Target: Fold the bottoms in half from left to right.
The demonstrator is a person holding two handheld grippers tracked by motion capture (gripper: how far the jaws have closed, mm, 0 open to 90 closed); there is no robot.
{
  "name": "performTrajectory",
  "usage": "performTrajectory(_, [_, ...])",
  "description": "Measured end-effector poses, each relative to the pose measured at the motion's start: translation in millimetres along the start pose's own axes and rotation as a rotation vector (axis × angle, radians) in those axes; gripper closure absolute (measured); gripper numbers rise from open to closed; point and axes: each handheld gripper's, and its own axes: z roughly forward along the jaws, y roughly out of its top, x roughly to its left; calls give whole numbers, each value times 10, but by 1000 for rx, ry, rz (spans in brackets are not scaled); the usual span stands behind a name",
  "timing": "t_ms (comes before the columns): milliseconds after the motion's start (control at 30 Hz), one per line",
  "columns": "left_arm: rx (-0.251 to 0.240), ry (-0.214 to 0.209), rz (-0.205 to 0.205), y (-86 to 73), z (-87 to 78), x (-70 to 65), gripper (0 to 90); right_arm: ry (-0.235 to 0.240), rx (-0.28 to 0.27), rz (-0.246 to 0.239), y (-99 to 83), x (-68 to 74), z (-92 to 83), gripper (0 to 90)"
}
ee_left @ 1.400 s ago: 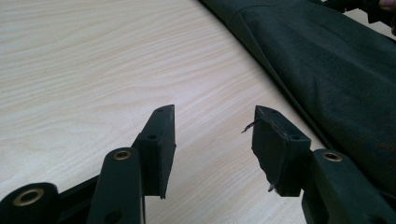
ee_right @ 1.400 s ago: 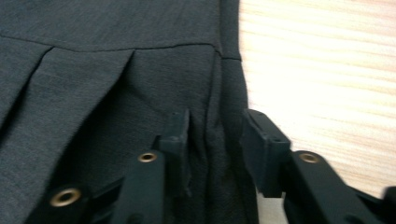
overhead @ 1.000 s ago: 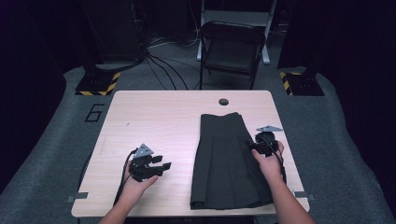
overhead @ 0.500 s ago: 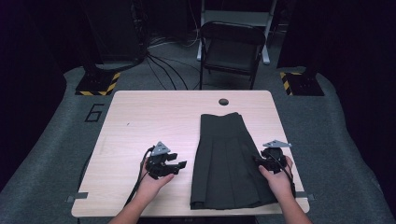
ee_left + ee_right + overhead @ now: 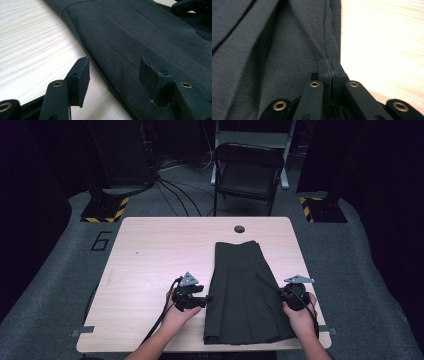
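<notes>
Here, right tool (image 5: pixel 329 67) pinching skirt (image 5: pixel 274 50) edge, pads hidden

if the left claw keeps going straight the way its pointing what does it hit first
Most likely the near side edge of the dark skirt. The left claw stands open with that edge running between its jaws, one over bare table, one over cloth. How high it sits above the cloth is unclear.

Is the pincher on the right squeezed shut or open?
Shut. The right gripper has its jaws pressed together, pinching the edge of the dark skirt, with a fold of cloth caught between them.
</notes>
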Motion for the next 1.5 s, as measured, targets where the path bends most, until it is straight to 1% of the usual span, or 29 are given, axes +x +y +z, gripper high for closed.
performTrajectory(33, [12,-1,22,2,10,9,412,1,4,5,-2,1,1,884])
performTrajectory(133, [8,6,10,-12,49,3,406,5,21,7,-26,-20,36,880])
performTrajectory(167, [6,5,-10,-26,87,1,404,6,24,9,-31,-23,40,863])
performTrajectory(233, [27,-1,0,-32,113,10,403,-2,18,17,-44,-26,47,760])
performTrajectory(267, [22,2,-8,-40,132,3,402,-3,13,27,-57,-25,45,689])
performTrajectory(300, [28,0,-6,-46,150,2,403,-3,5,18,-65,-36,47,647])
performTrajectory(333, [33,1,-8,-53,167,-3,401,-8,7,33,-72,-33,42,615])
performTrajectory(367, [33,1,-8,-53,167,-3,398,-5,-4,26,-79,-55,46,586])
performTrajectory(400, [36,-2,-17,-64,202,-13,398,2,-3,42,-86,-66,51,563])
performTrajectory(433, [34,-2,-12,-69,218,-11,398,4,0,51,-92,-69,58,548])
performTrajectory(467, [36,-1,-18,-77,240,-21,397,10,4,40,-101,-88,64,547])
performTrajectory(533, [44,-1,-19,-91,266,-34,396,13,-4,56,-105,-91,69,538])
performTrajectory(567, [48,9,-3,-99,285,-34,396,18,-2,66,-104,-88,70,535])
performTrajectory(667, [64,15,0,-115,307,-41,402,51,15,64,-116,-74,105,500])
performTrajectory(700, [67,12,2,-122,319,-41,405,56,2,43,-125,-78,112,500])
performTrajectory(833, [55,12,9,-151,345,-48,450,58,4,48,-123,-80,115,513])
performTrajectory(900, [48,6,14,-158,354,-56,510,64,10,56,-125,-84,111,523])
performTrajectory(967, [49,18,45,-162,361,-80,551,71,4,57,-116,-65,117,580])
performTrajectory(1033, [50,14,38,-163,365,-92,606,88,12,42,-112,-78,113,658])
performTrajectory(1067, [43,8,21,-160,366,-91,644,106,17,53,-111,-69,110,697])
performTrajectory(1100, [43,8,21,-160,366,-91,693,106,17,53,-111,-69,110,697])
performTrajectory(1133, [36,7,0,-152,368,-89,736,112,12,45,-101,-58,112,753])
performTrajectory(1167, [41,7,5,-147,364,-83,761,112,15,41,-96,-50,109,777])
performTrajectory(1200, [43,9,-5,-140,362,-86,784,114,9,32,-92,-47,112,795])
performTrajectory(1300, [40,21,-6,-125,360,-89,822,114,17,33,-74,-11,105,820])
performTrajectory(1367, [38,26,-9,-115,358,-97,830,116,13,19,-69,-12,107,826])
performTrajectory(1400, [36,30,-4,-108,348,-92,833,120,17,26,-65,-10,100,828])
performTrajectory(1433, [27,39,-15,-101,332,-86,835,125,13,28,-60,-12,99,830])
performTrajectory(1500, [34,42,-8,-92,310,-70,838,141,6,25,-42,-2,89,832])
